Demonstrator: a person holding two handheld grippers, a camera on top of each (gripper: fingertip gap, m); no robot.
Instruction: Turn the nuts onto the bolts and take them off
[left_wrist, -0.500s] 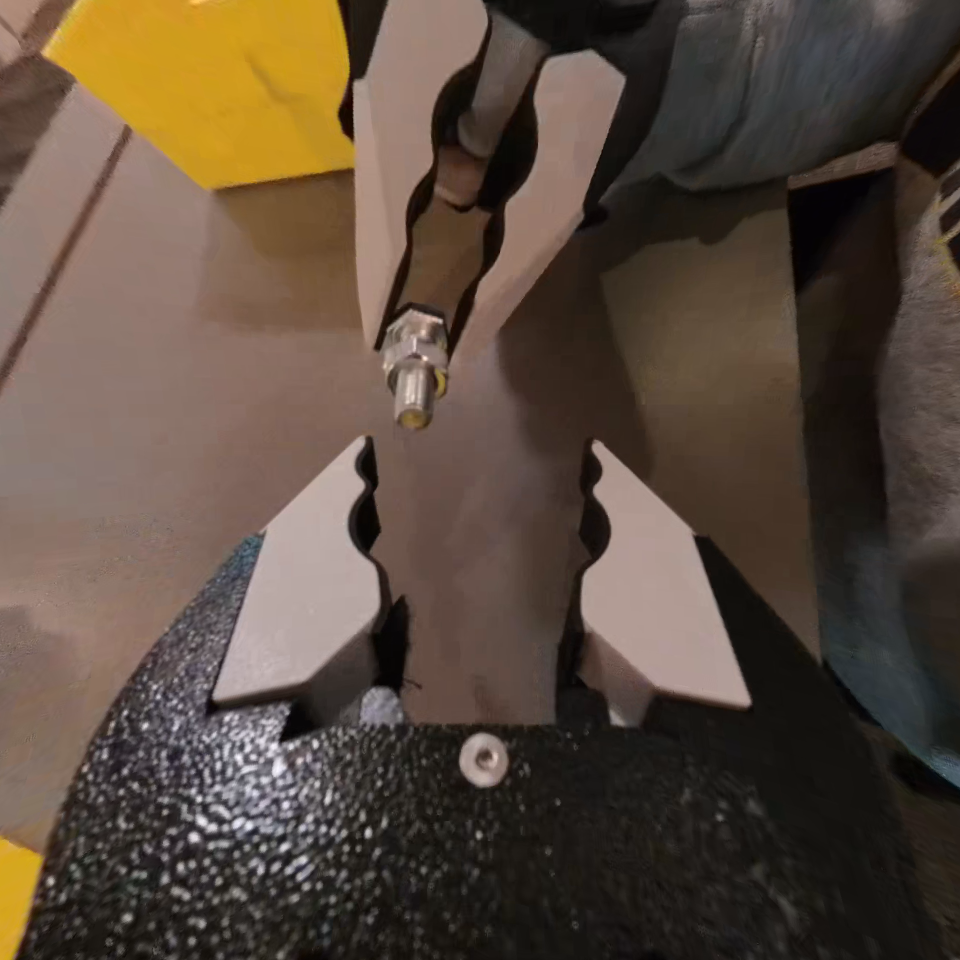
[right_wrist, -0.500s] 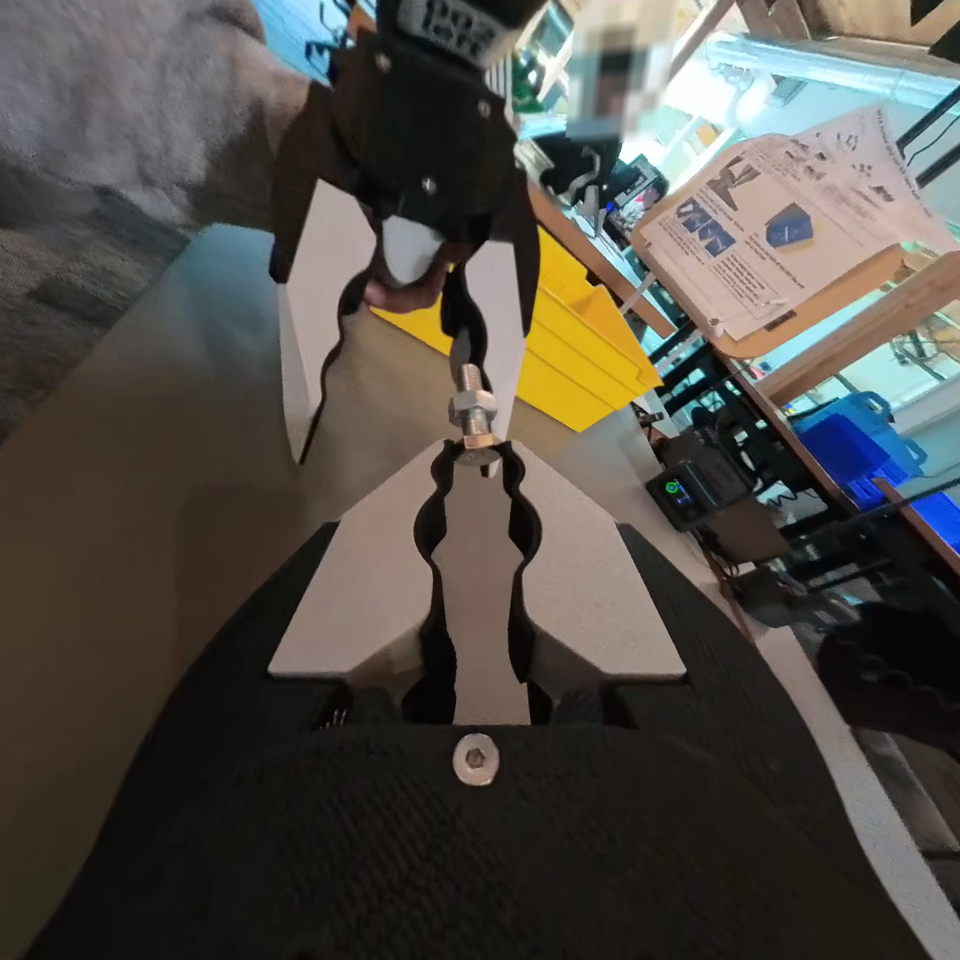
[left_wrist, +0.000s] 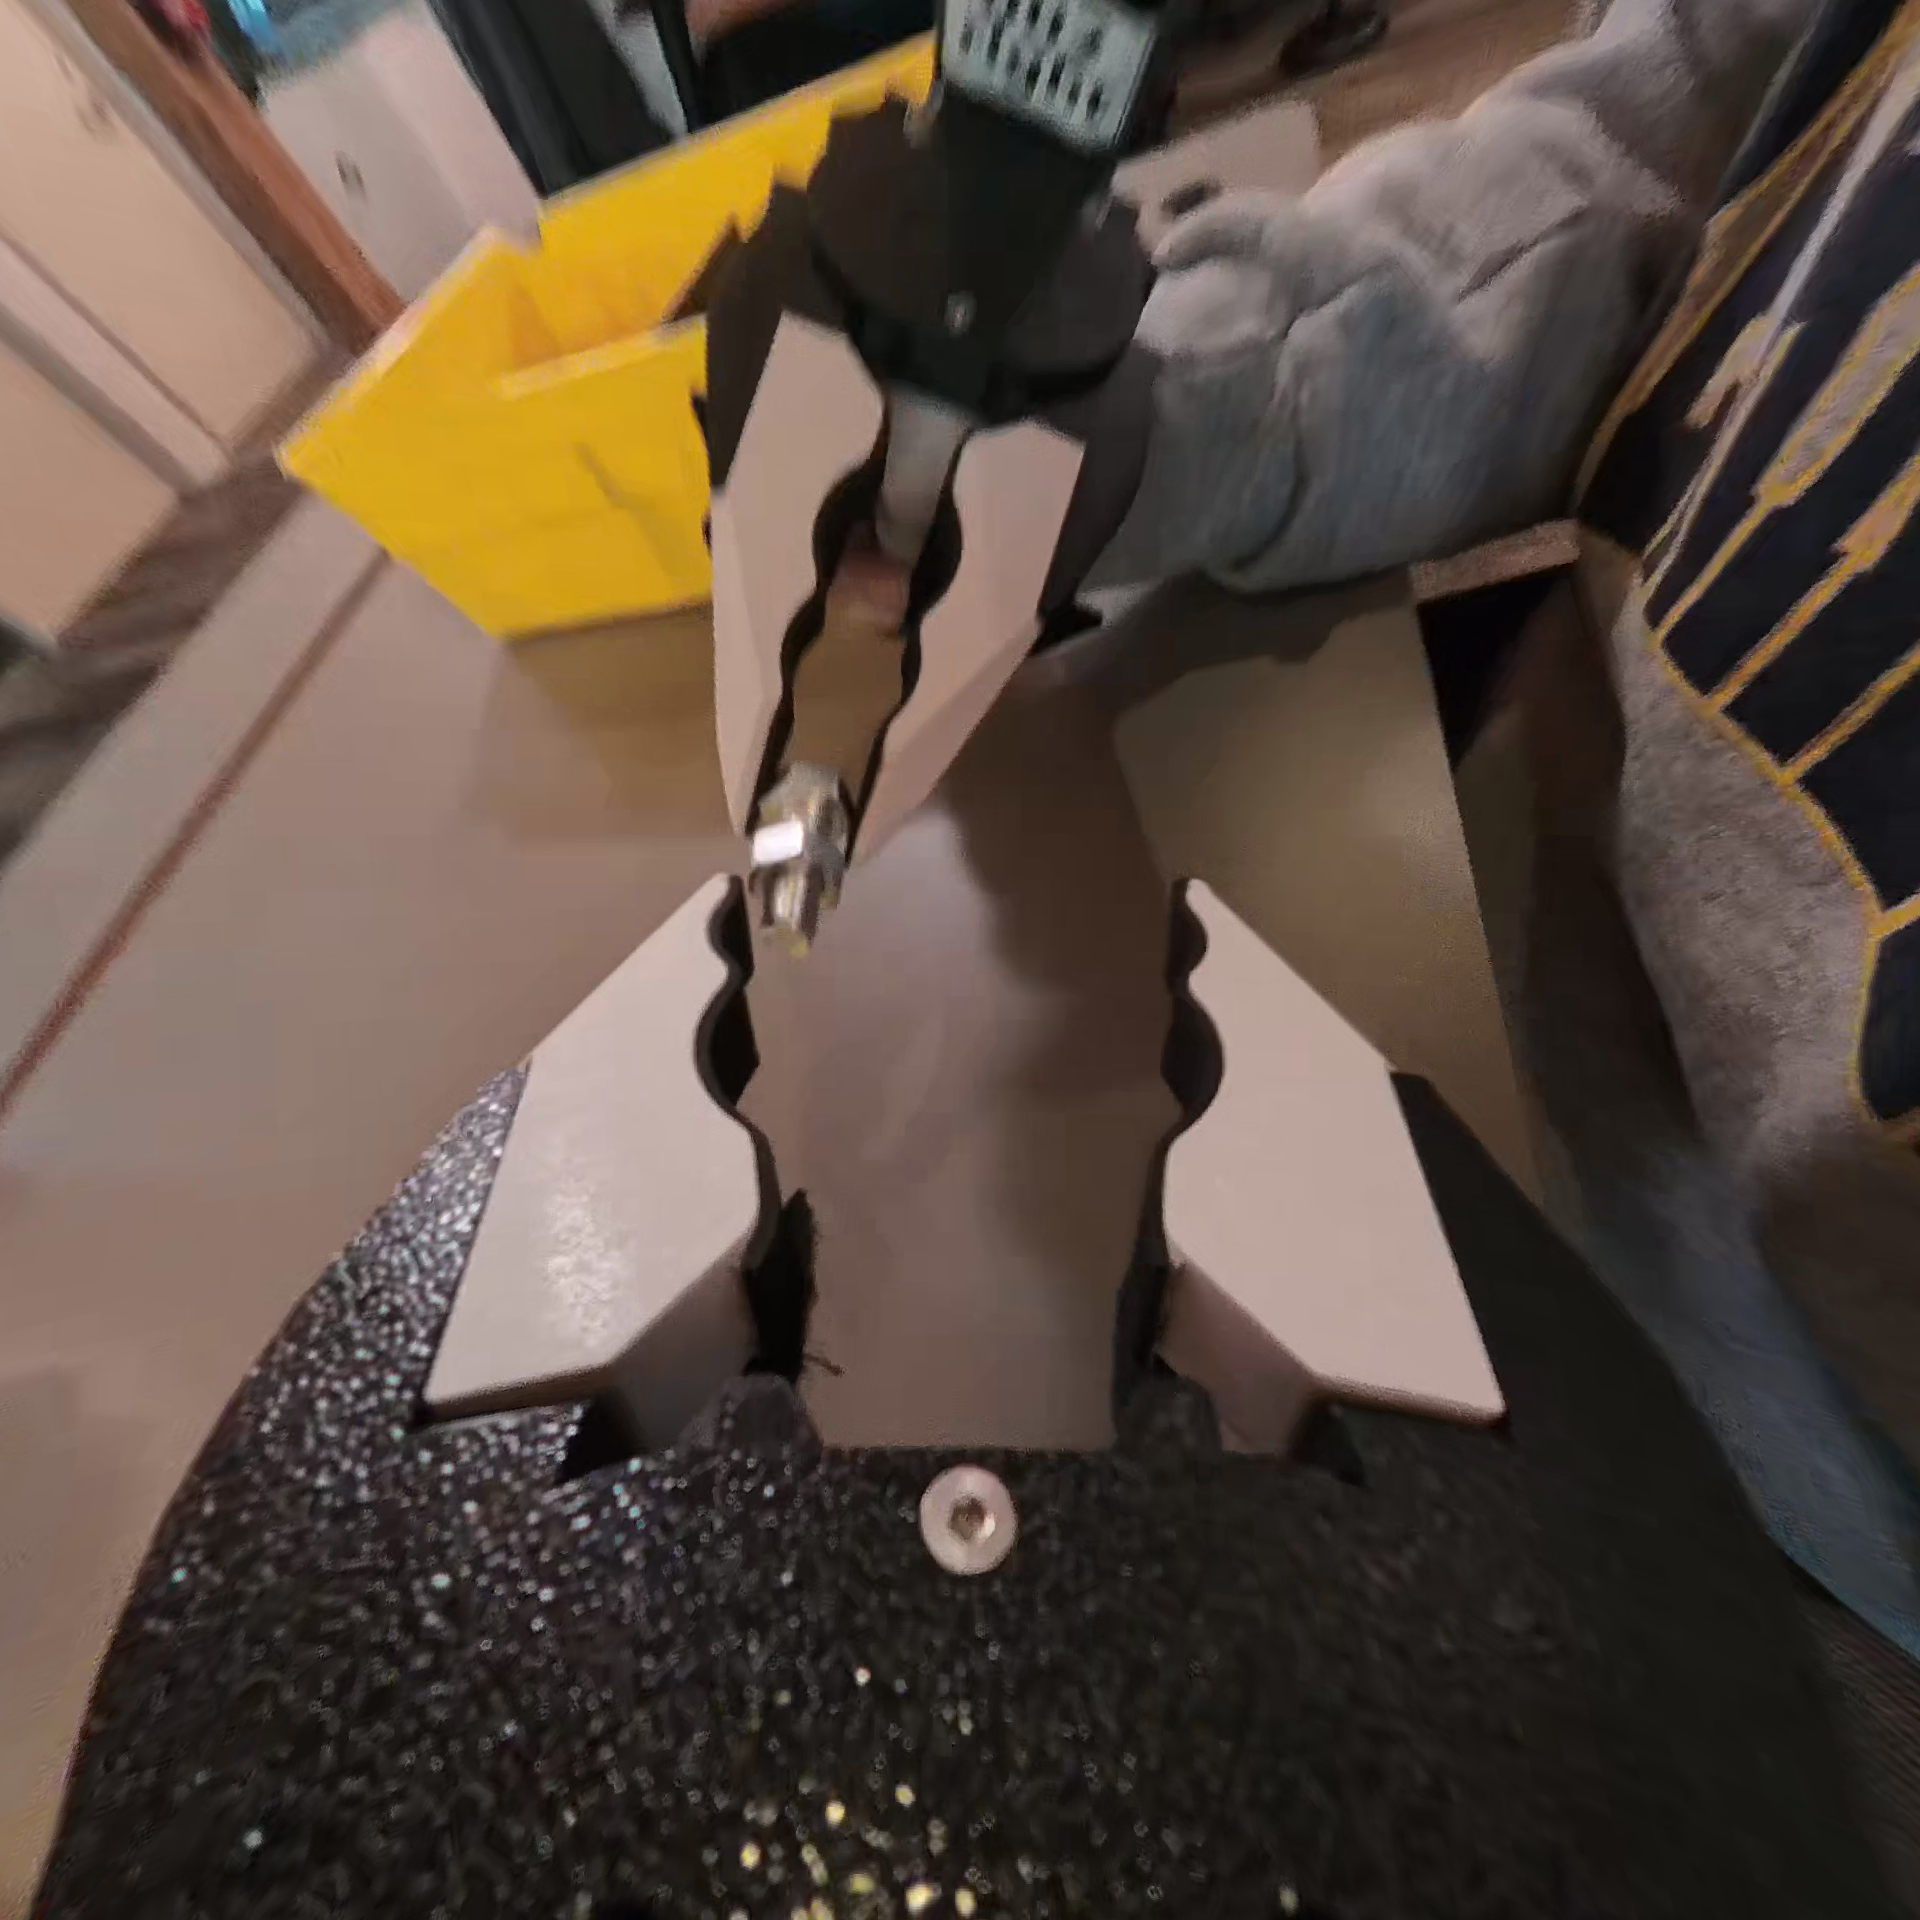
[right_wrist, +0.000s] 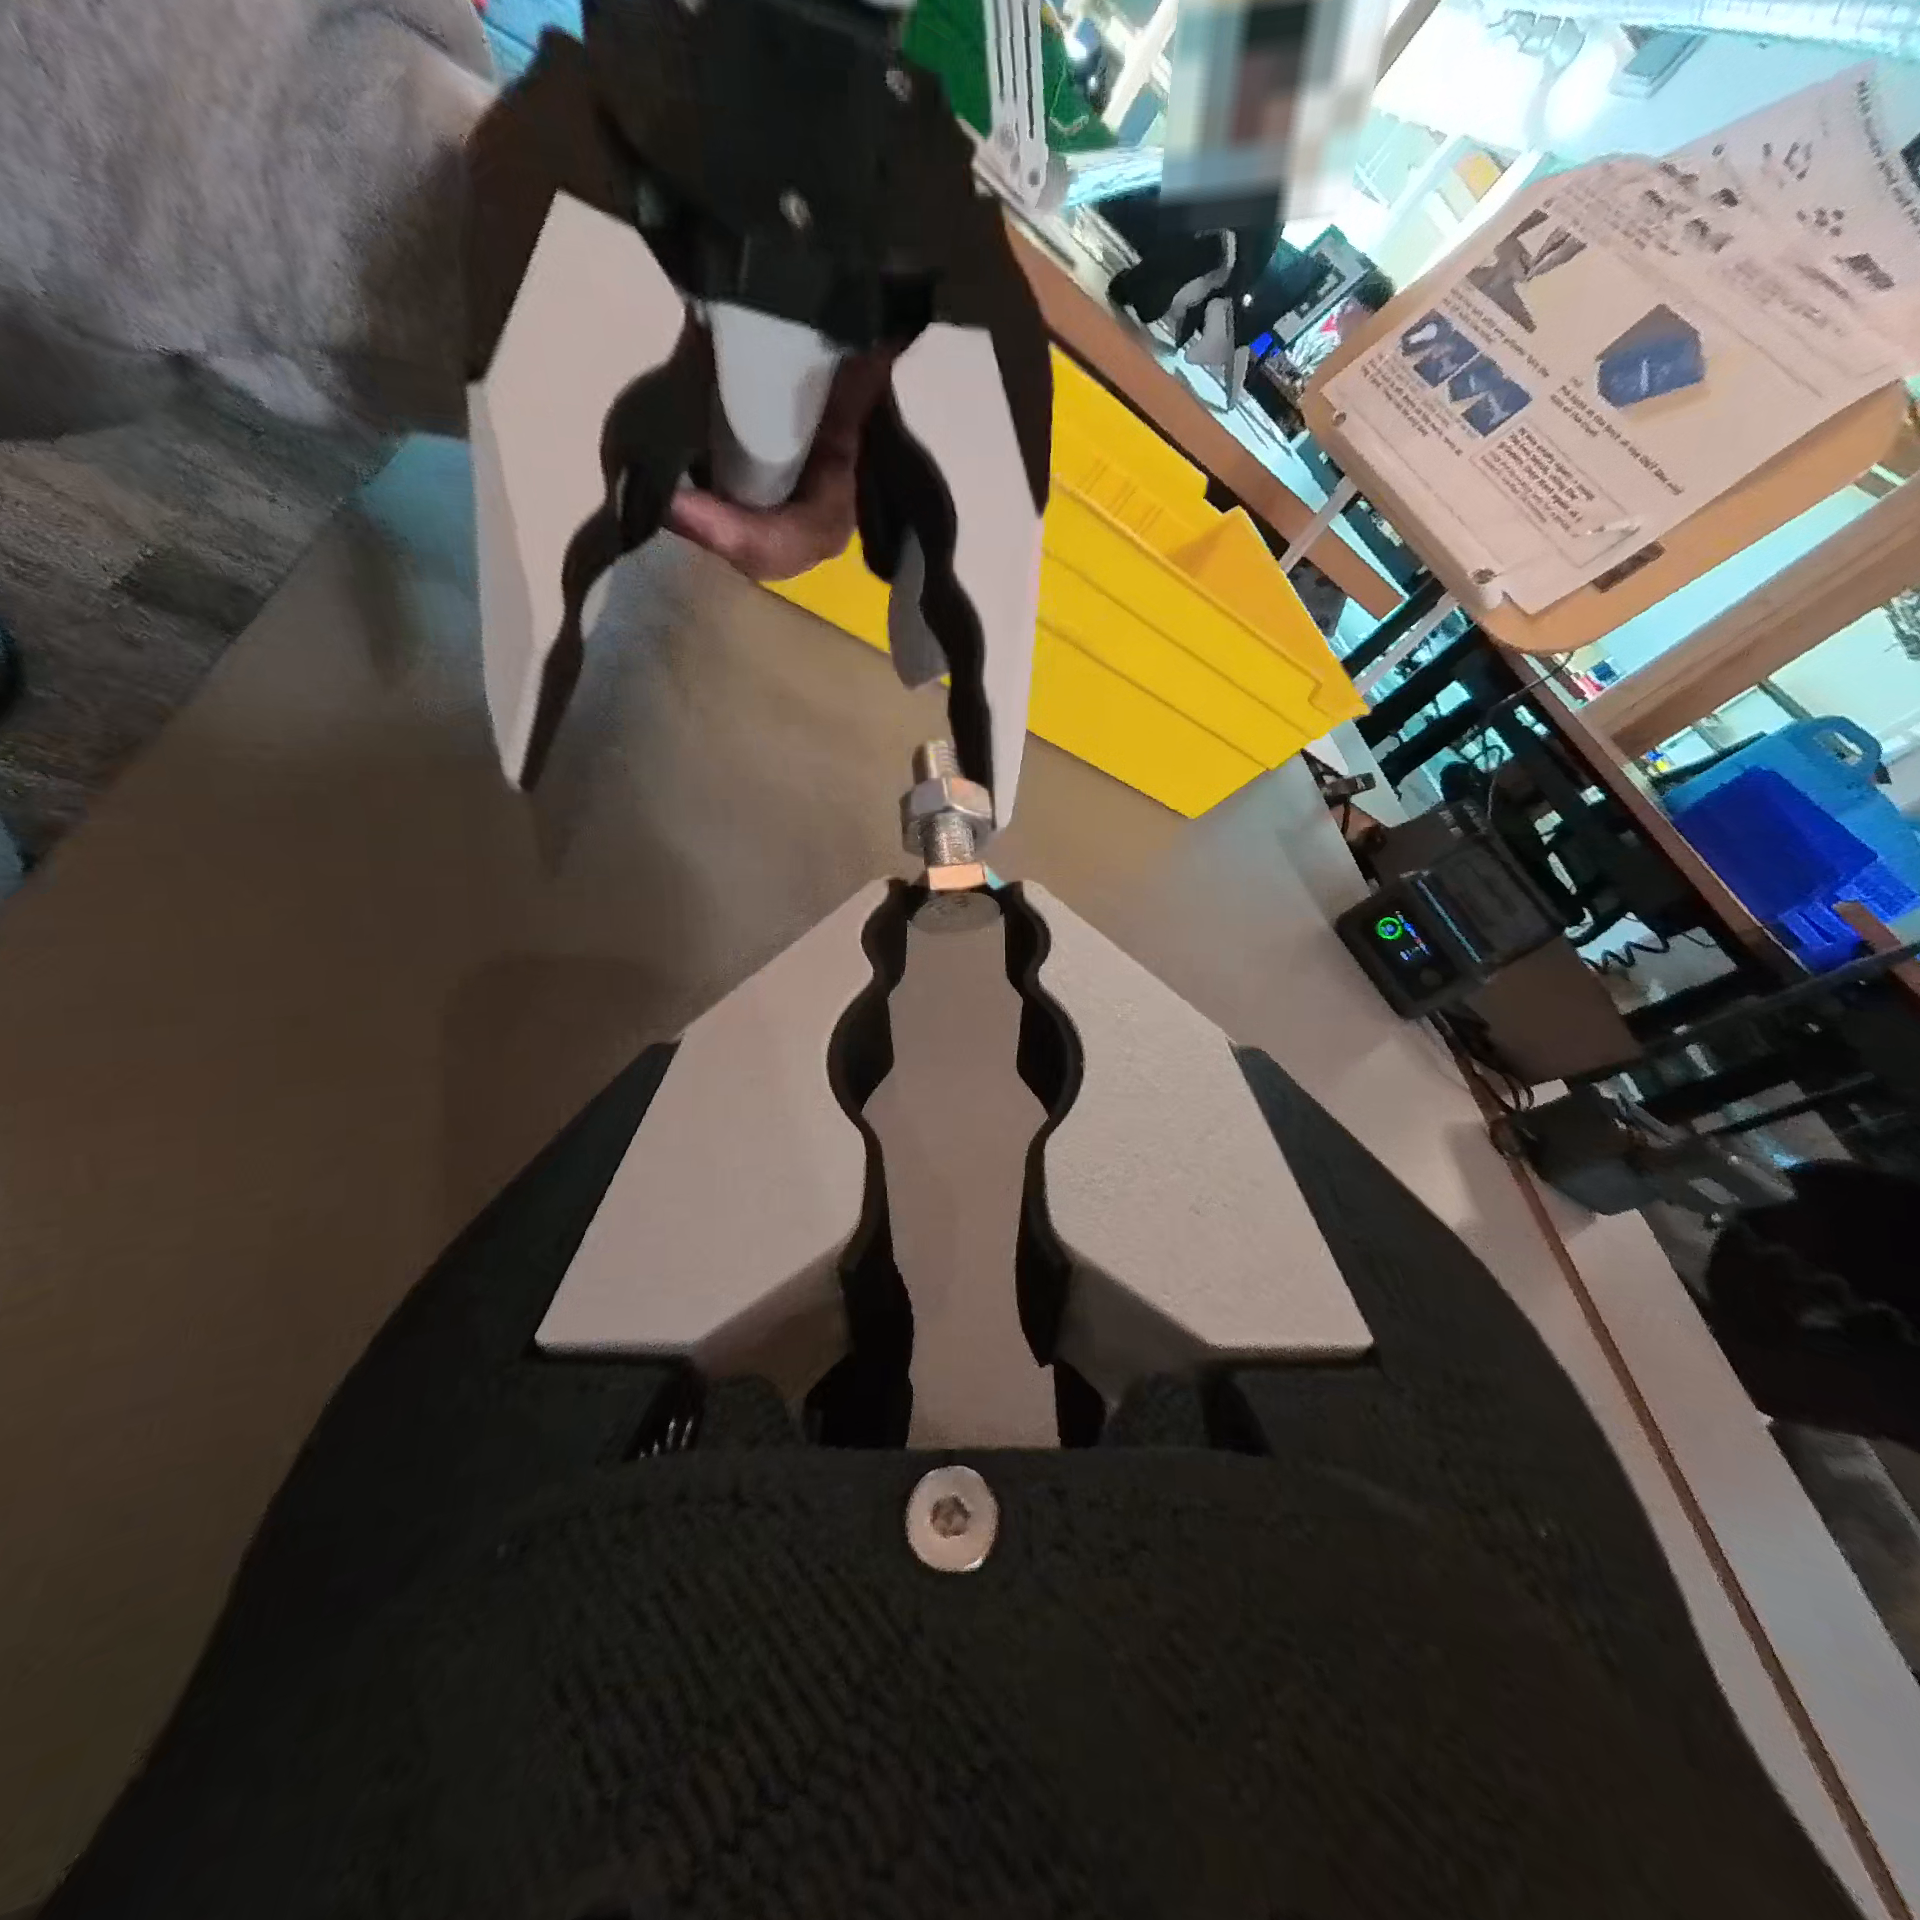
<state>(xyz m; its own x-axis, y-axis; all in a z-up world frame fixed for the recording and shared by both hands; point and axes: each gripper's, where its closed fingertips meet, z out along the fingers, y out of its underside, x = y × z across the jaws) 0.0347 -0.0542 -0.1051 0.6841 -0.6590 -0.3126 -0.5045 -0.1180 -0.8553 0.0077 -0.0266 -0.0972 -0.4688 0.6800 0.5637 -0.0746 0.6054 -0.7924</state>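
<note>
The right gripper (right_wrist: 951, 894), a black-bodied tool with pale wavy-edged fingers, was nearly closed, pinching the flat hexagonal head of a short silver threaded steel bolt (right_wrist: 948, 831) at its very tips, well above the plain tan tabletop (right_wrist: 260, 935). The bolt's long axis ran straight forward along the right gripper's fingers, its free threaded end pointing at the left gripper (left_wrist: 961, 894). A silver hexagonal steel nut (right_wrist: 945, 805) sat part-way along the shank, with a few threads showing between it and the head and a short stub beyond it. The left gripper faced the bolt with its jaws spread wide and holding nothing. In the right wrist view one of its fingertips (right_wrist: 1003, 790) lay just beside the nut, possibly touching a flat, while the other stood well apart. So the nut lay off-centre in the left gripper's gap, close to one finger. The left gripper probably needed to centre on the bolt's axis before closing on the nut. A yellow plastic bin (right_wrist: 1153, 634) sat on the table beyond.
</note>
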